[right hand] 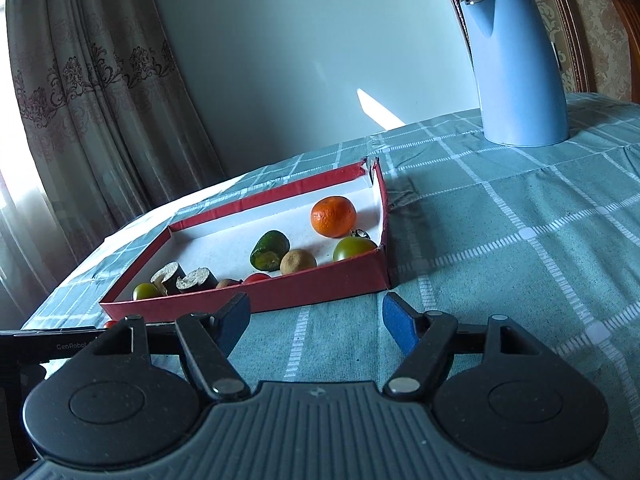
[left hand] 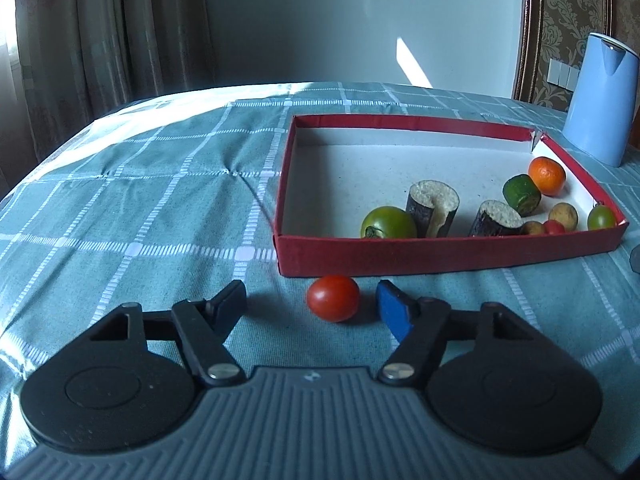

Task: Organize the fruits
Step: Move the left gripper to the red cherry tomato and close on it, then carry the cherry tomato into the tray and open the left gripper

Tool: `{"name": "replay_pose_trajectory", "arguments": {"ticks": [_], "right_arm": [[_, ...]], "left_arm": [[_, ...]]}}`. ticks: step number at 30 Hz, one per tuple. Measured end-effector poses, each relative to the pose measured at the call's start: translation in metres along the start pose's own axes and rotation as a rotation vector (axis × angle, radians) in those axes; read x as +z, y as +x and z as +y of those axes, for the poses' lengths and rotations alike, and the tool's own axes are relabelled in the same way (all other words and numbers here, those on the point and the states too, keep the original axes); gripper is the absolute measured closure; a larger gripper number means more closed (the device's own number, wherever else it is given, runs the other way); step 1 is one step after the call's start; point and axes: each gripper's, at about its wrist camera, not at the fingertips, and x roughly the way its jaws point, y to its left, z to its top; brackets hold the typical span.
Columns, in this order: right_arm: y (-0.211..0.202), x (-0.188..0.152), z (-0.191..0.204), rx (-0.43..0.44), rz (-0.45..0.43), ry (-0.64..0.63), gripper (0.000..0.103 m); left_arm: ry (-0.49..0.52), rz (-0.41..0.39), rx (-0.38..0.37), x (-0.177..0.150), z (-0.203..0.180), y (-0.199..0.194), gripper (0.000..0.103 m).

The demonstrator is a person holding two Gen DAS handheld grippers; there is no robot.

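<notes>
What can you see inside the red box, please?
Inside the red box: an orange, green tomatoes, two dark cut chunks, a green chunk and small brown and red fruits. Its front wall hides their undersides.

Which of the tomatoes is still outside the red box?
The red tomato on the tablecloth, just before the red box, between the left tool's open fingers. The green tomatoes and the small red one lie inside the box.

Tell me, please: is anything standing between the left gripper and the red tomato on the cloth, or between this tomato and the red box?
Nothing blocks the left gripper: the red tomato lies between its open jaws, untouched. Between tomato and red box stands only the box's own near wall, so the tomato must be lifted over it.
</notes>
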Motion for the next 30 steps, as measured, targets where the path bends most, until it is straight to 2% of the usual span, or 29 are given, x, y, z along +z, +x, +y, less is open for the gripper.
{"name": "replay_pose_trajectory", "arguments": {"ticks": [1,3,4,6,8,9,18,30], "right_arm": [[0.0,0.0,0.0,0.001,0.002,0.002,0.03],[0.001,0.0,-0.001,0.004,0.006,0.008,0.03],[0.002,0.0,-0.001,0.003,0.008,0.009,0.03],[0.002,0.0,-0.001,0.003,0.01,0.008,0.031],[0.002,0.0,-0.001,0.003,0.01,0.01,0.03],[0.002,0.0,-0.001,0.002,0.01,0.011,0.03],[0.001,0.0,-0.003,0.001,0.004,0.027,0.03],[0.001,0.0,-0.003,-0.003,0.013,0.026,0.03]], "left_arm": [[0.004,-0.004,0.001,0.001,-0.002,0.0,0.038],[0.017,-0.013,-0.003,0.001,-0.006,0.0,0.053],[0.023,-0.017,-0.004,0.001,-0.009,-0.001,0.056],[0.035,-0.021,-0.008,0.001,-0.013,-0.002,0.068],[0.052,-0.028,0.005,0.001,-0.019,-0.002,0.072],[0.061,-0.032,0.021,0.0,-0.022,-0.002,0.078],[0.048,-0.046,0.039,-0.002,-0.024,-0.011,0.078],[0.055,-0.146,0.051,0.017,-0.036,-0.036,0.078]]}}
